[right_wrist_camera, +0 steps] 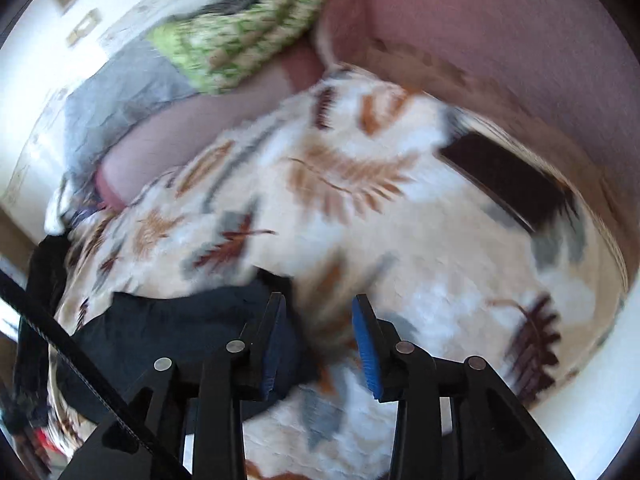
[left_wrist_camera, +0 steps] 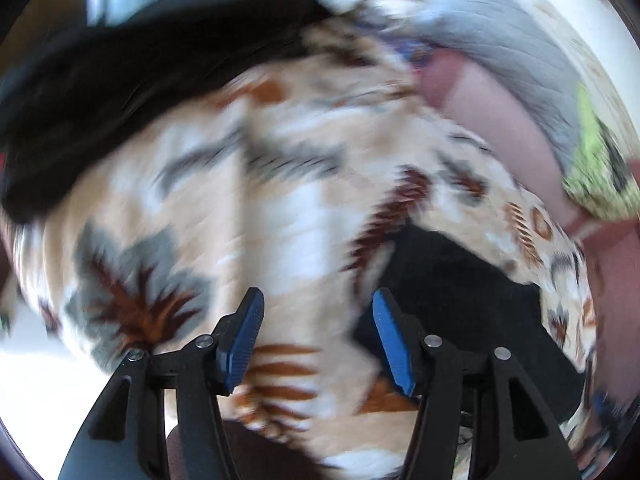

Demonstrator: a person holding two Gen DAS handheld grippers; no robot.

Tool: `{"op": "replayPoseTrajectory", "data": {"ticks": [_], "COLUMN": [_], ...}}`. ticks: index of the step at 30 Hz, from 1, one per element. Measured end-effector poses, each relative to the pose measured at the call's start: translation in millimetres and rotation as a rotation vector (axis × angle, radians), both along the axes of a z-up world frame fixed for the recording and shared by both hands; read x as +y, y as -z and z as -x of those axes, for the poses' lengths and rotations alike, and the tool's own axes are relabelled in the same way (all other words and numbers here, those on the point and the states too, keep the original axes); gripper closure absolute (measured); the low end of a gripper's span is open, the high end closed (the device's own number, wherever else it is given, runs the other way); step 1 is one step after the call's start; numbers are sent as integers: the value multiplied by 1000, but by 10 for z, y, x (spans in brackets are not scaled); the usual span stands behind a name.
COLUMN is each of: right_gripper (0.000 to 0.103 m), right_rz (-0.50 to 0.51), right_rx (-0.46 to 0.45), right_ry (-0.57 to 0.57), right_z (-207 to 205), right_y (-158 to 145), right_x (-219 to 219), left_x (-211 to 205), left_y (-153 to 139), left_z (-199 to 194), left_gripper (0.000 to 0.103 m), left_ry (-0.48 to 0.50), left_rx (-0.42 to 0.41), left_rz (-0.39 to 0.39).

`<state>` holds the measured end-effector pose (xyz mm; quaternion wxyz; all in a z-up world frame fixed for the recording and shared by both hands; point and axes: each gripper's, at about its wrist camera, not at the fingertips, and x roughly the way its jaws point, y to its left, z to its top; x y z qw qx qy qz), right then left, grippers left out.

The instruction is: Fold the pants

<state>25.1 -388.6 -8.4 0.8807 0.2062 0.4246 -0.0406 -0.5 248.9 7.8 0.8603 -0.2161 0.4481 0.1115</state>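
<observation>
The dark folded pants [left_wrist_camera: 460,300] lie on a cream blanket with brown and grey leaves [left_wrist_camera: 280,200], just right of my left gripper [left_wrist_camera: 317,296]. That gripper hangs open above the blanket, and nothing is between its blue pads. A larger black cloth heap [left_wrist_camera: 120,80] fills the upper left. In the right wrist view the pants [right_wrist_camera: 180,328] lie at the lower left, partly behind the left finger. My right gripper [right_wrist_camera: 319,298] is open over the blanket [right_wrist_camera: 400,240] beside the pants' edge and holds nothing. Both views are blurred.
A green patterned pillow [right_wrist_camera: 248,32] and a grey cloth [right_wrist_camera: 120,92] rest on the pink surface [right_wrist_camera: 480,40] beyond the blanket. A dark flat rectangle [right_wrist_camera: 504,176] lies on the blanket at the right. A black strap [right_wrist_camera: 80,344] crosses the lower left.
</observation>
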Motion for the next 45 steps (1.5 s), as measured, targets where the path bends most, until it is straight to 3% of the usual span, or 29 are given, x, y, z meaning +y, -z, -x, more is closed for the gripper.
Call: {"op": "replayPoseTrajectory", "data": {"ticks": [3, 6, 8, 11, 12, 15, 18, 19, 20, 21, 22, 23, 24, 25, 28, 30, 33, 37, 39, 45], "right_gripper": [64, 64, 64, 64, 64, 64, 64, 65, 71, 89, 95, 91, 81, 80, 74, 64, 55, 55, 54, 54], "right_rz": [-21, -114, -190, -251, -278, -376, -443, -444, -375, -296, -210, -30, 67, 118, 25, 0, -107, -149, -145, -100], "right_rx": [-21, -9, 9, 57, 77, 123, 175, 201, 225, 230, 216, 197, 181, 138, 79, 50, 70, 191, 163, 210], "right_ry": [-136, -302, -415, -543, -572, -626, -636, -621, -570, -528, -489, -415, -378, -364, -408, -472, -575, -598, -578, -515], "right_z": [-274, -591, -807, -1138, -1229, -1522, -1783, -1876, -1963, -2027, -2076, -2095, -2081, -2024, -1802, -1623, -1354, -1014, -794, -283], "right_y": [-85, -27, 46, 178, 239, 466, 696, 781, 861, 885, 880, 818, 768, 656, 397, 261, 279, 635, 668, 668], "right_x": [434, 1034, 1474, 2070, 2229, 2590, 2800, 2848, 2845, 2824, 2782, 2728, 2709, 2655, 2597, 2731, 2999, 3117, 2973, 2304], "left_x": [-380, -692, -774, -754, -739, -718, -612, -611, -610, -629, -660, -696, -728, -748, -728, -711, -711, -709, -718, -722], "left_y": [-69, 31, 189, 515, 586, 669, 752, 755, 763, 774, 778, 791, 800, 797, 800, 799, 804, 808, 807, 800], "left_z": [-258, -581, -749, -830, -789, -691, -616, -614, -594, -564, -548, -546, -550, -555, -587, -588, -578, -550, -547, -527], "left_gripper": [45, 45, 45, 45, 45, 31, 27, 27, 26, 26, 26, 25, 25, 25, 22, 21, 21, 20, 20, 20], "left_ry": [123, 184, 164, 96, 87, 88, 89, 92, 94, 97, 98, 98, 98, 97, 93, 93, 95, 99, 99, 95], "left_rx": [-44, -65, -53, 39, 33, 1, -55, -71, -86, -106, -122, -138, -147, -148, -151, -156, -164, -175, -176, -173], "left_rz": [0, 11, -17, -106, -109, -153, -103, -97, -98, -111, -128, -149, -168, -183, -171, -160, -161, -157, -163, -171]}}
